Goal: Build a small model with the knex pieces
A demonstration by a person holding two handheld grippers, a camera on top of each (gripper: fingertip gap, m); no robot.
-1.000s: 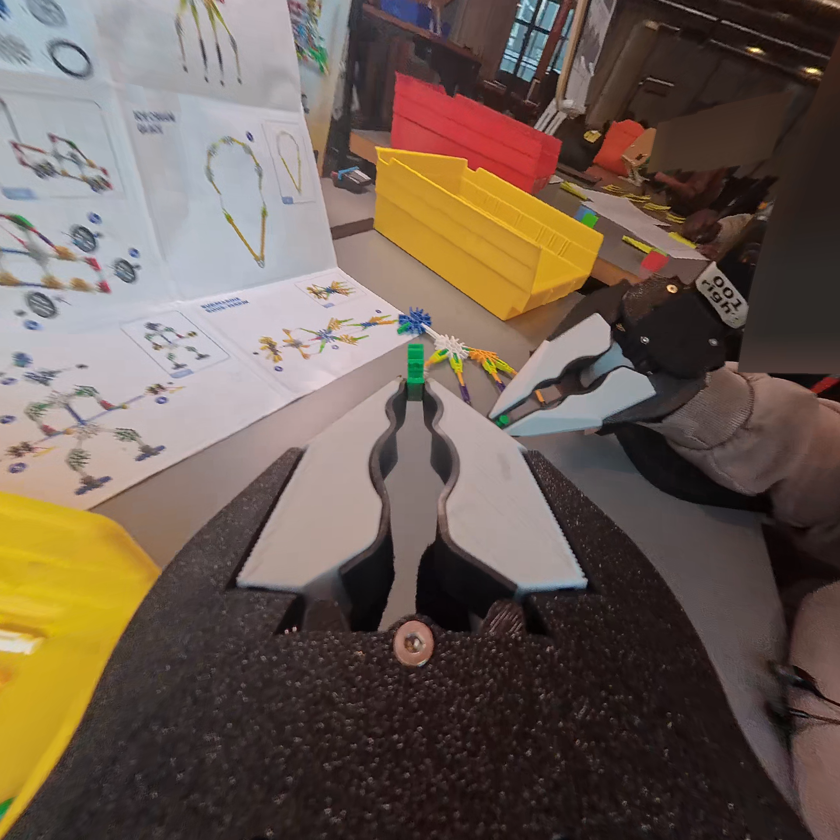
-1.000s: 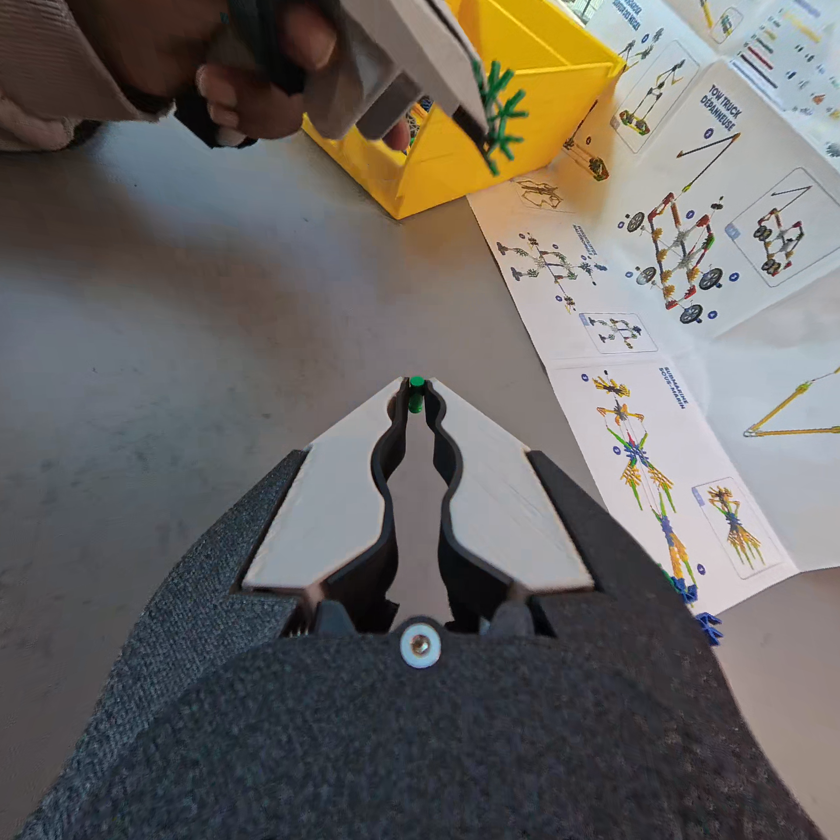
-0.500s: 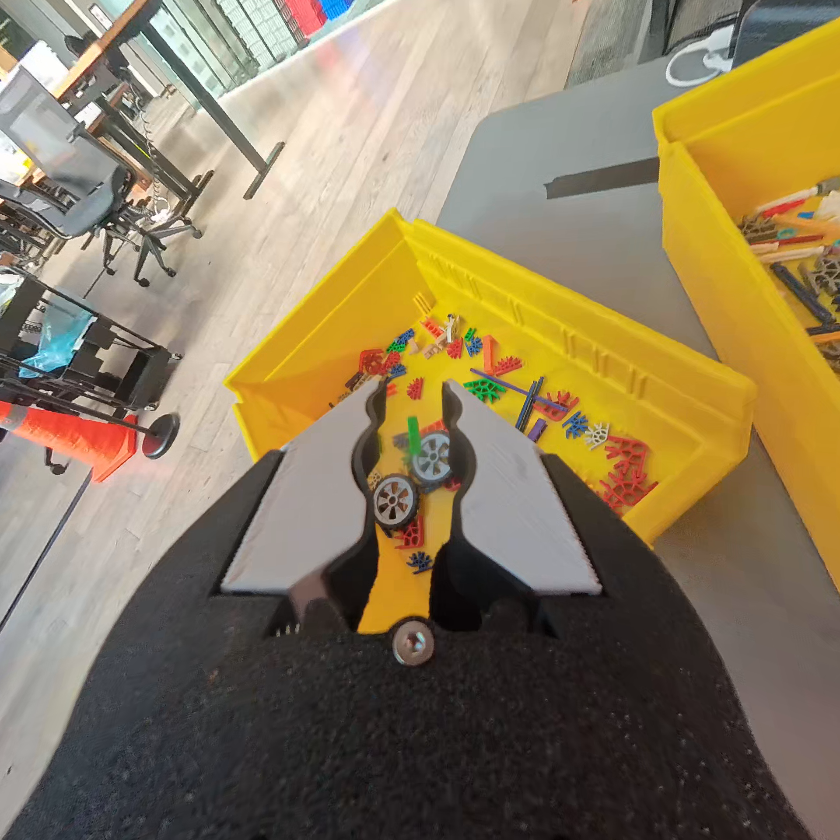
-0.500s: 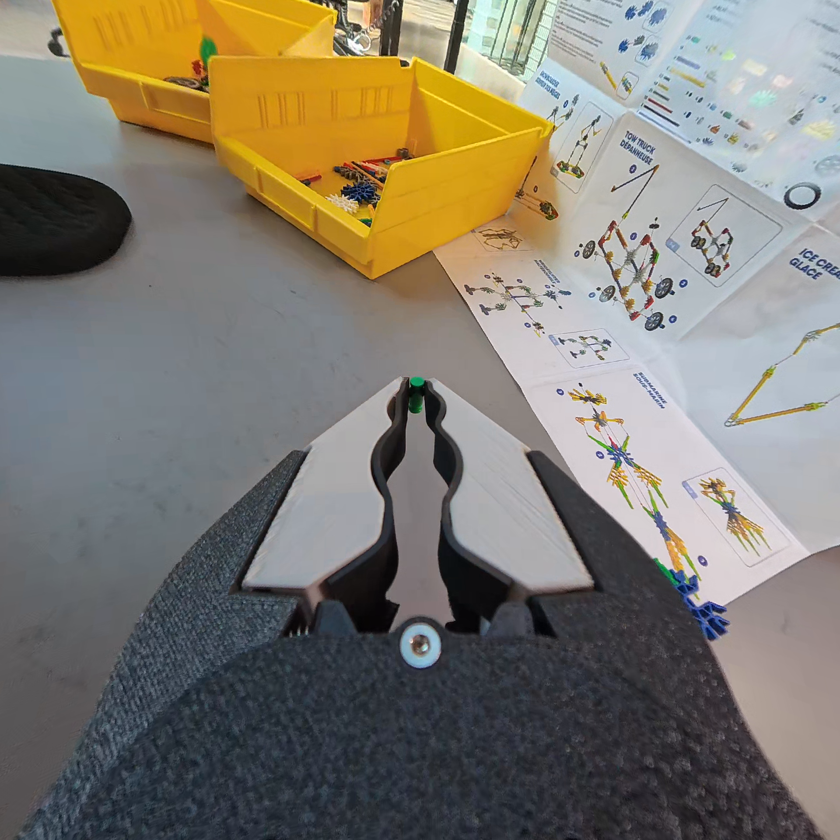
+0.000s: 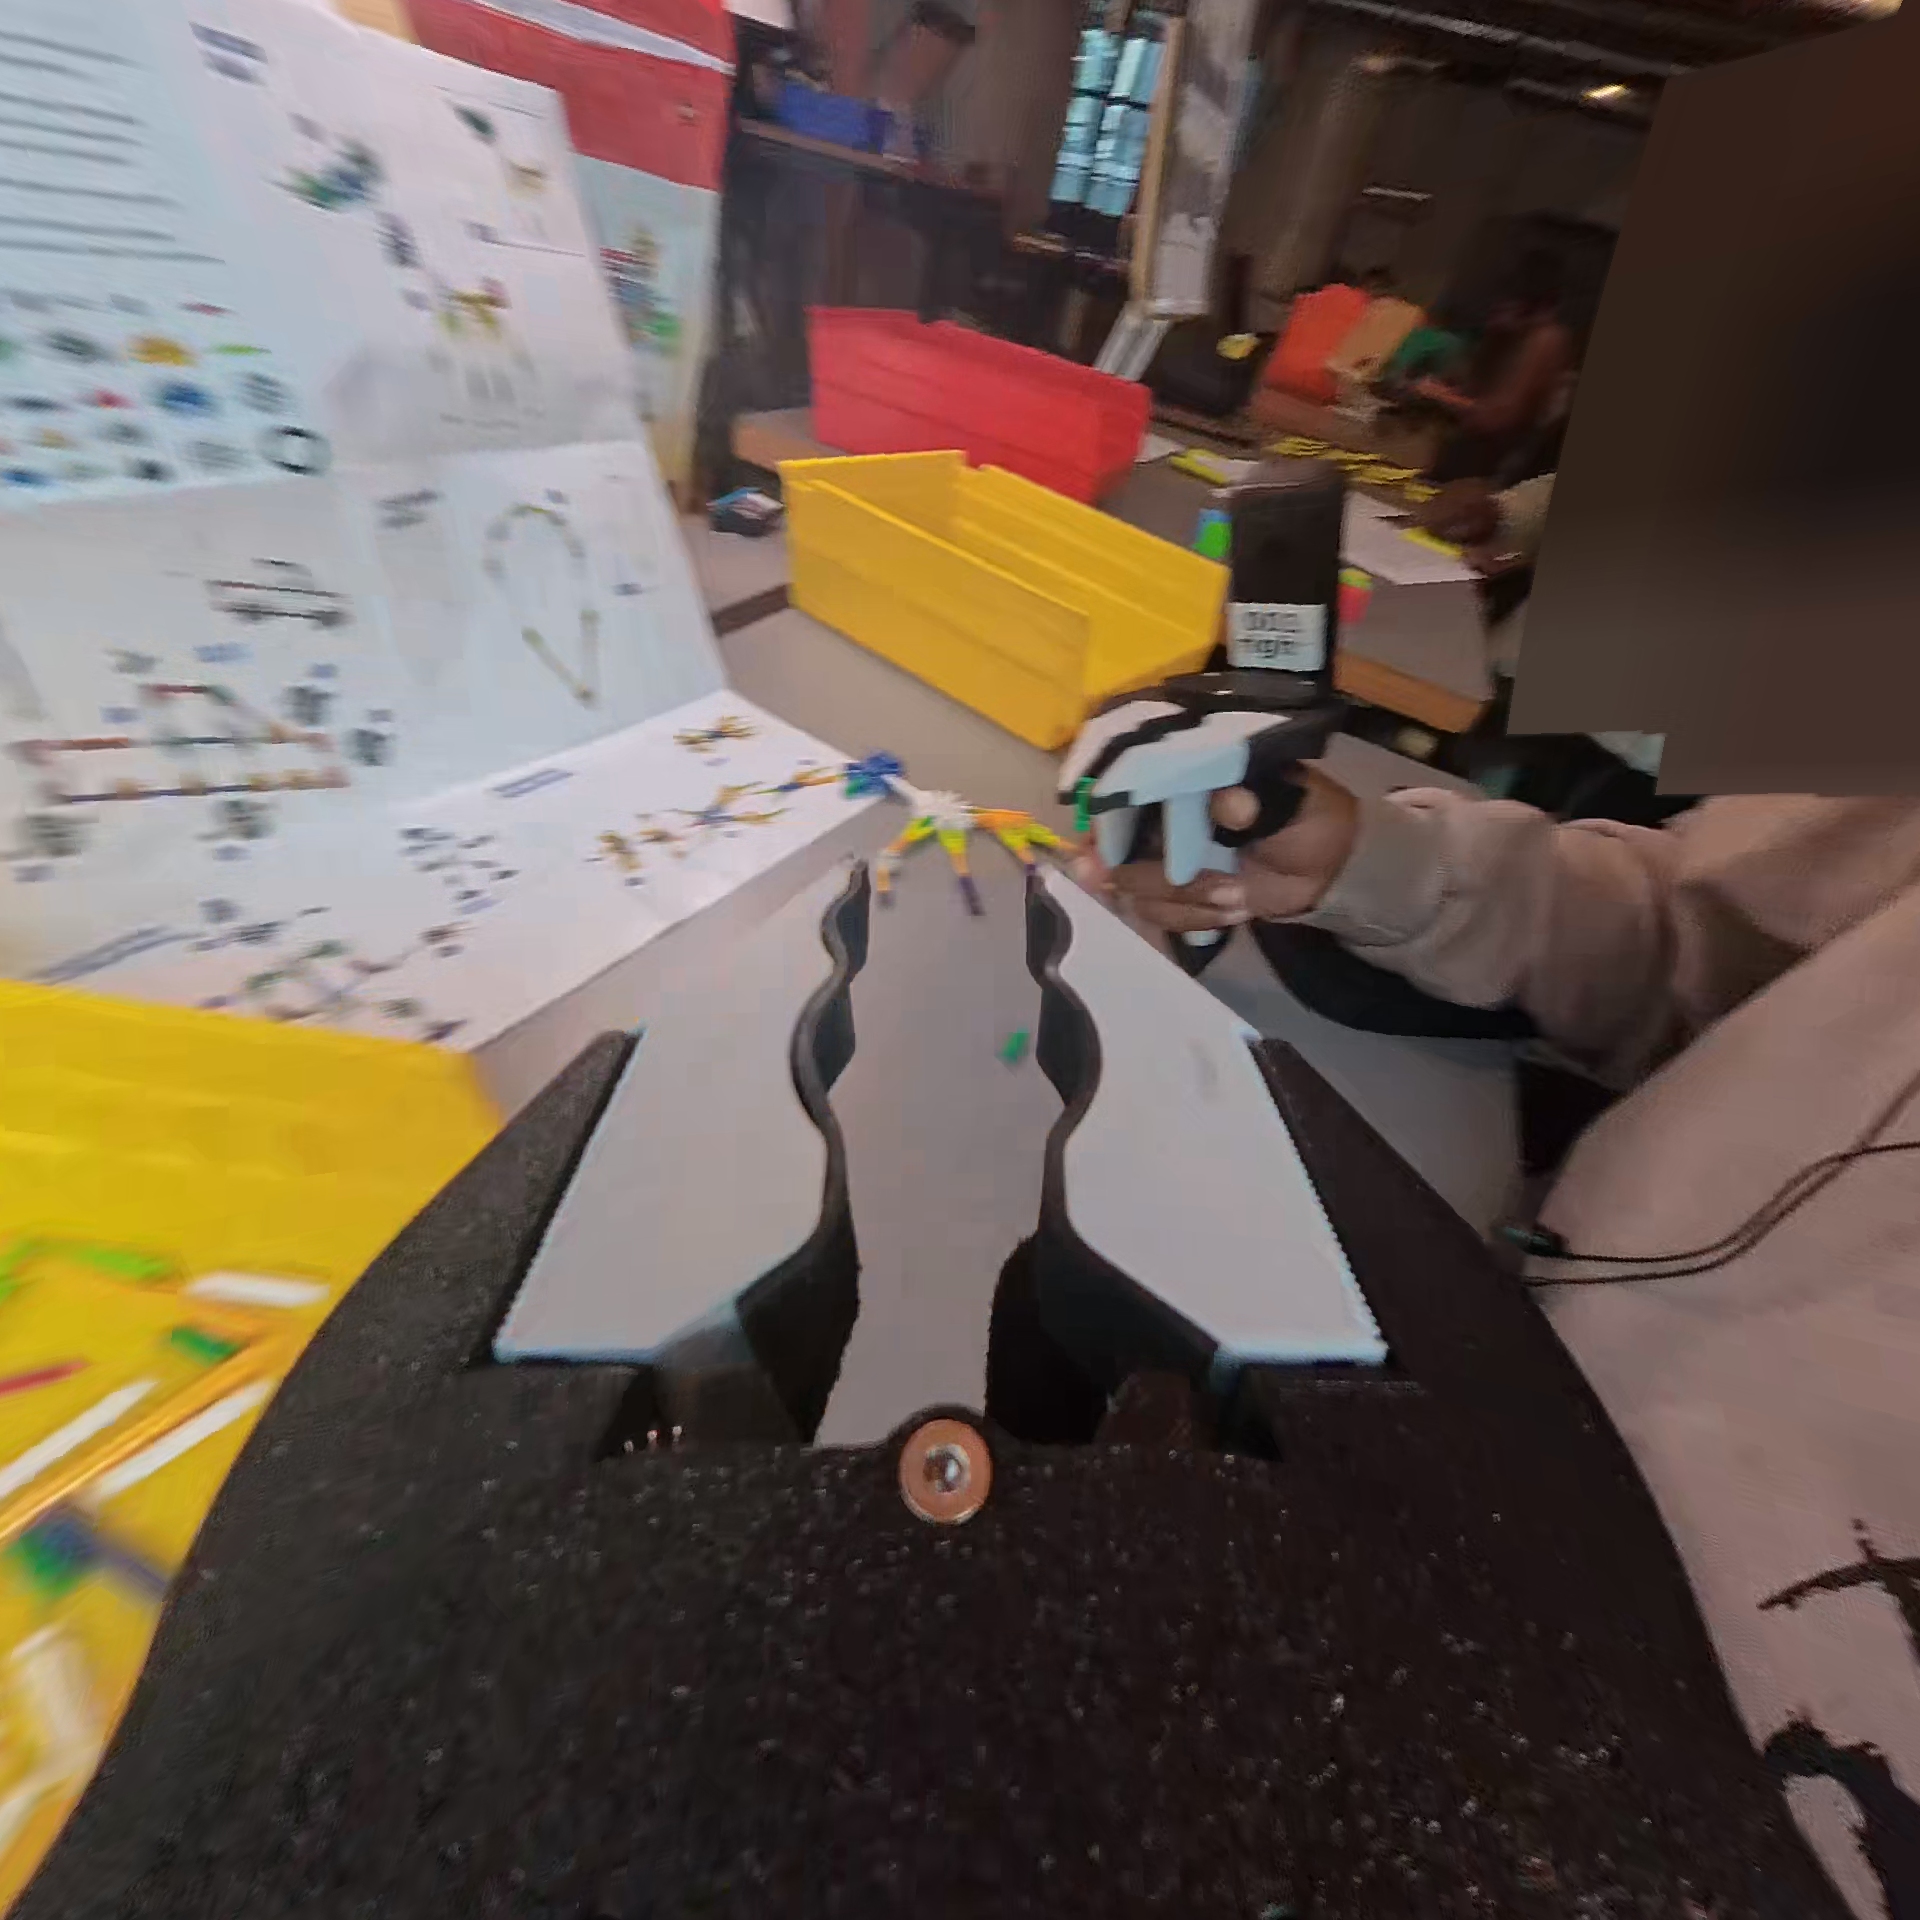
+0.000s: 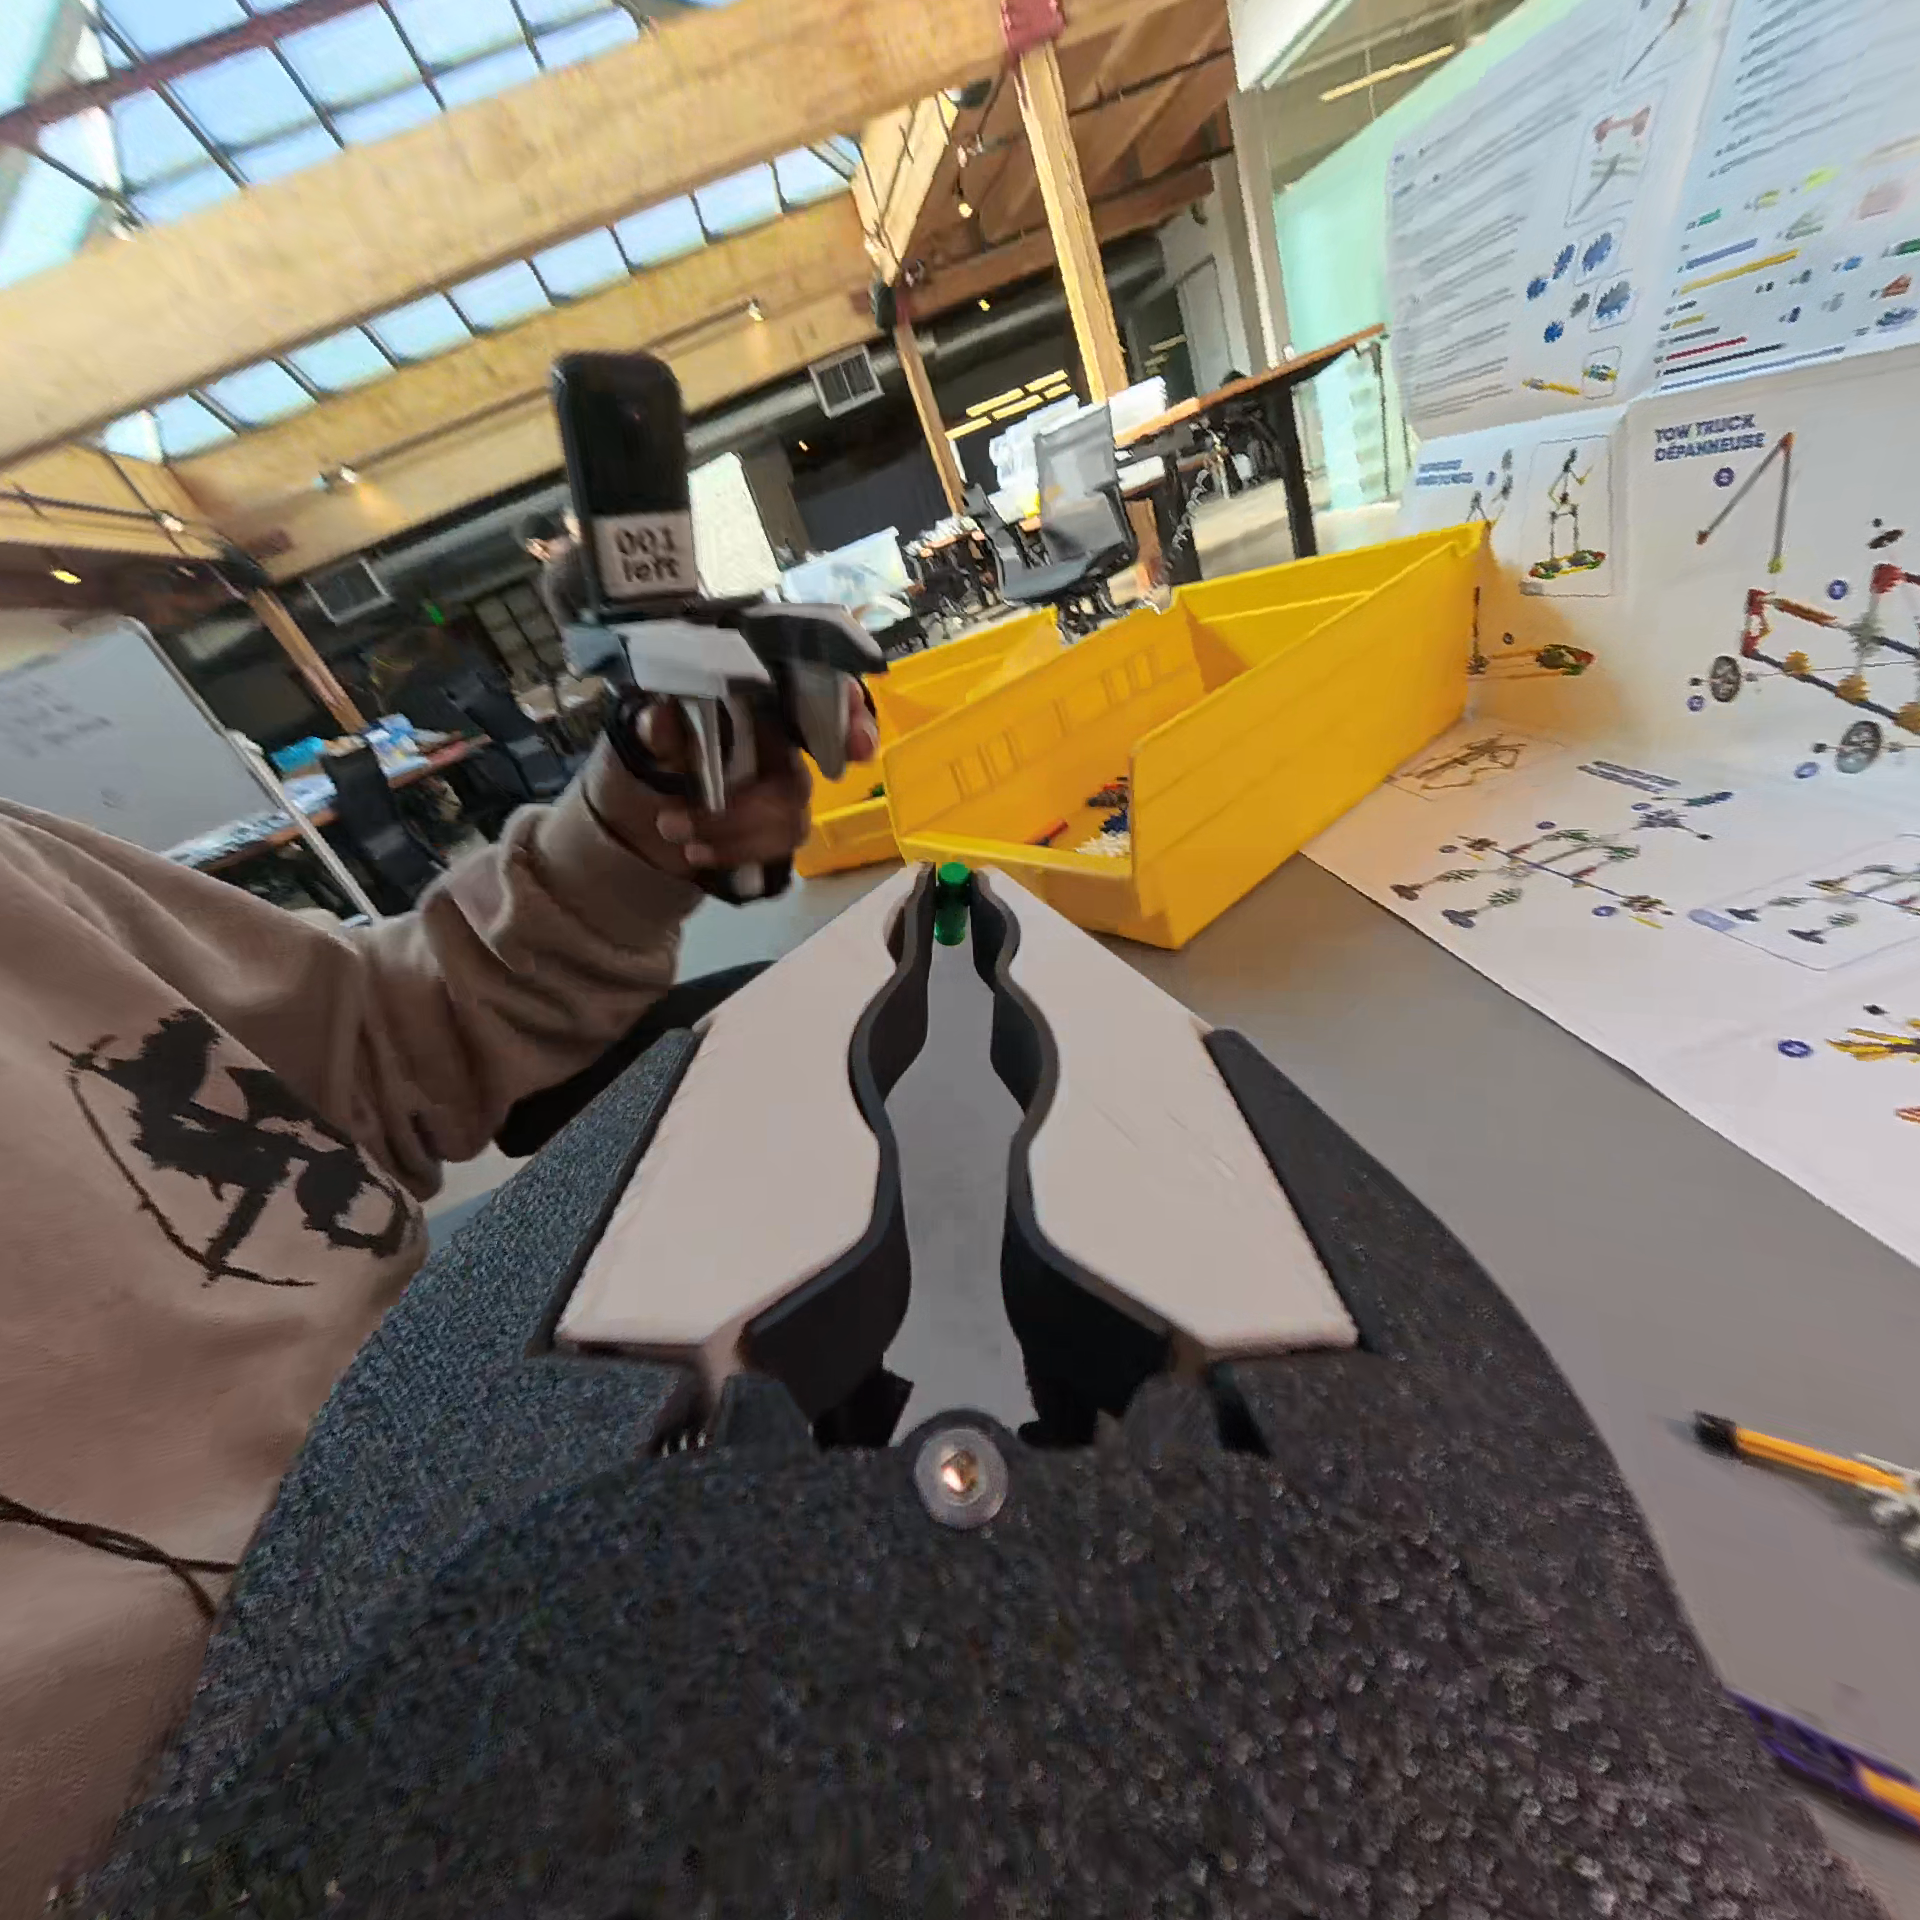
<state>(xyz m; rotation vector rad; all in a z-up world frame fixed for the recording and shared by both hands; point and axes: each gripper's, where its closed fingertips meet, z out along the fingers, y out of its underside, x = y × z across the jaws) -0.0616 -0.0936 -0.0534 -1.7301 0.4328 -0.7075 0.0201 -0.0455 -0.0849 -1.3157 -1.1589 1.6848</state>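
My left gripper [image 5: 945,881] is open and empty, low over the grey table [image 5: 1351,1091]. A small green piece [image 5: 1013,1044] shows blurred between its fingers; I cannot tell if it lies on the table. Just beyond the fingertips lies a toy assembly [image 5: 940,821] of blue, white, yellow and orange connectors at the edge of the instruction sheet [image 5: 582,831]. My right gripper [image 6: 951,883] is shut on a short green rod [image 6: 949,904]; it also shows in the left wrist view [image 5: 1086,805], right of the assembly. The left gripper [image 6: 831,649] shows held up in a hand.
A yellow bin [image 5: 208,1122] with loose parts stands at my near left, and also shows in the right wrist view [image 6: 1195,831]. Stacked yellow bins [image 5: 987,603] and red bins [image 5: 966,395] stand behind. A yellow rod [image 6: 1808,1460] and a purple piece [image 6: 1829,1766] lie near right. A sleeved arm [image 5: 1507,914] crosses the right. Left tips to right tips: about 12 centimetres.
My left gripper held a green piece, swung over the yellow bin with jaws open, and now faces the assembly again, open. The right gripper has tilted up, still holding its green rod.
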